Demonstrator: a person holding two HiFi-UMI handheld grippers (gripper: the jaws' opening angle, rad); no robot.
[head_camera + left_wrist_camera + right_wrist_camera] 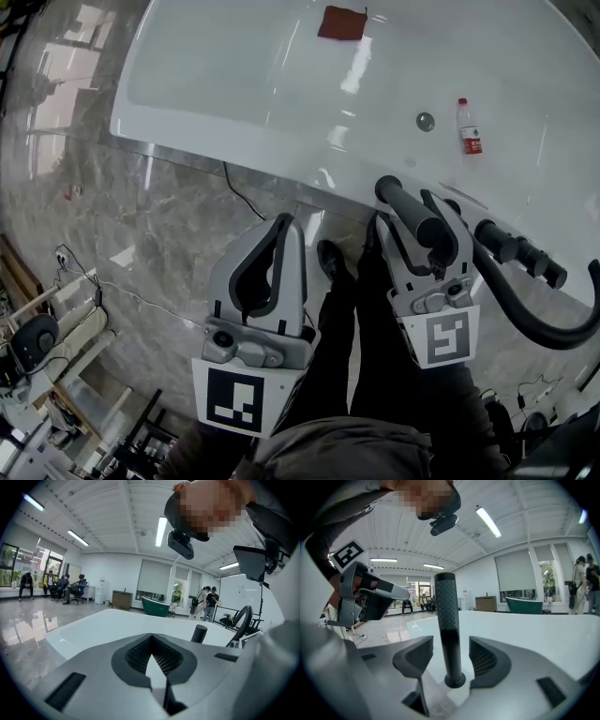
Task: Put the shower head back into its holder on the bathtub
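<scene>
The black stick-shaped shower head (398,199) (446,616) points up between the jaws of my right gripper (410,214) (450,652). The gripper is open, with a gap showing on each side of the rod. The rod's lower end meets a round black collar (454,680) low between the jaws. Its black hose (539,319) curves away to the right. The white bathtub (234,84) lies ahead. My left gripper (285,223) (151,639) hangs shut and empty over the floor, to the left of the person's legs. The rod's top (199,633) shows in the left gripper view.
A black tap fitting (520,248) sits on the tub rim right of the rod. In the tub lie a red cloth (341,22), a small water bottle (470,127) and the drain (426,121). A cable (239,192) runs over the marble floor. The person's shoe (330,258) is near the tub wall.
</scene>
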